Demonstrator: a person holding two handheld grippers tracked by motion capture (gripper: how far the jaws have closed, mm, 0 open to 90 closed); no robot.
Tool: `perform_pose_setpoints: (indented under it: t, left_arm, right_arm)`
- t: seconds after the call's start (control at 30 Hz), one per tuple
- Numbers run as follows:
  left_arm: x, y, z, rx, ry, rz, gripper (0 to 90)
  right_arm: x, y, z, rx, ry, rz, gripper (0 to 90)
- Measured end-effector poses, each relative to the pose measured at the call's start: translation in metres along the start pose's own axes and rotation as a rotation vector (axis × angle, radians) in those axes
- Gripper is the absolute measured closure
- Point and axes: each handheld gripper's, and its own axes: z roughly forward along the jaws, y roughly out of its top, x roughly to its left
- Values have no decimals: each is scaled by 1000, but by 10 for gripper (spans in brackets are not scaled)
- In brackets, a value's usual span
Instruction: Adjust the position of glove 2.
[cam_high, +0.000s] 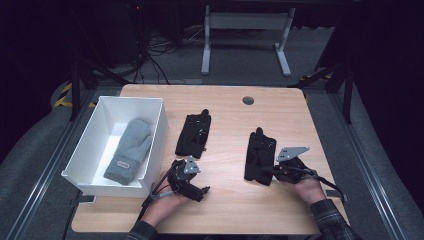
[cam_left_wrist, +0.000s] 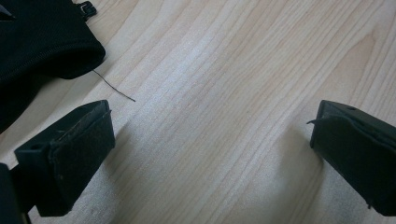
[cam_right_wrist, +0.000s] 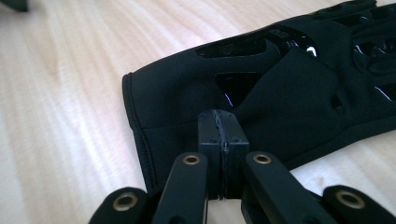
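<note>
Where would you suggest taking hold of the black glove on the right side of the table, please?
Take the black glove by its cuff, coming in low from the person's side of the table. It lies flat with the fingers pointing away, so the cuff's hemmed edge is the nearest free, thin fold. The right hand-held gripper already sits there, jaws shut, seemingly pinching the cuff fabric.

Left gripper (cam_high: 189, 176): held low in the left hand (cam_high: 167, 200), jaws spread wide. Right gripper (cam_high: 280, 167): in the right hand (cam_high: 309, 189), jaws pressed together, apparently nothing between them.
</note>
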Motion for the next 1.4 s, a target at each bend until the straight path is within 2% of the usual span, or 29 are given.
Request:
perform_pose_setpoints:
  t: [0.13, 0.33, 0.63, 0.7, 0.9, 1.07, 1.2, 1.33, 1.4]
  left_arm:
    - [0, 0, 0, 1, -2, 2, 3]
    - [3, -1, 0, -2, -22, 22, 0]
    - [2, -1, -1, -2, -20, 20, 1]
    - [2, -1, -1, -3, -19, 20, 1]
    - [2, -1, -1, -2, -20, 20, 1]
    - [2, -1, 0, -1, -18, 20, 0]
    - [2, -1, 0, -2, -19, 18, 0]
    - [2, -1, 0, -2, -20, 18, 0]
    - [2, -1, 0, -1, -20, 18, 0]
  right_arm:
    - [10, -6, -4, 0, 22, -15, 900]
    - [23, -13, -11, -1, 22, -31, 899]
    - [45, -26, -23, 2, 19, -28, 899]
    - [46, -26, -25, 2, 15, -25, 900]
    - [30, -15, -30, -49, -38, 1, 899]
    - [9, 7, -15, -86, -58, 14, 899]
    - [-1, 15, 1, -72, -46, 10, 900]
    - [-6, 16, 15, -46, -35, 3, 900]
    - [-7, 16, 21, -15, -38, -8, 900]
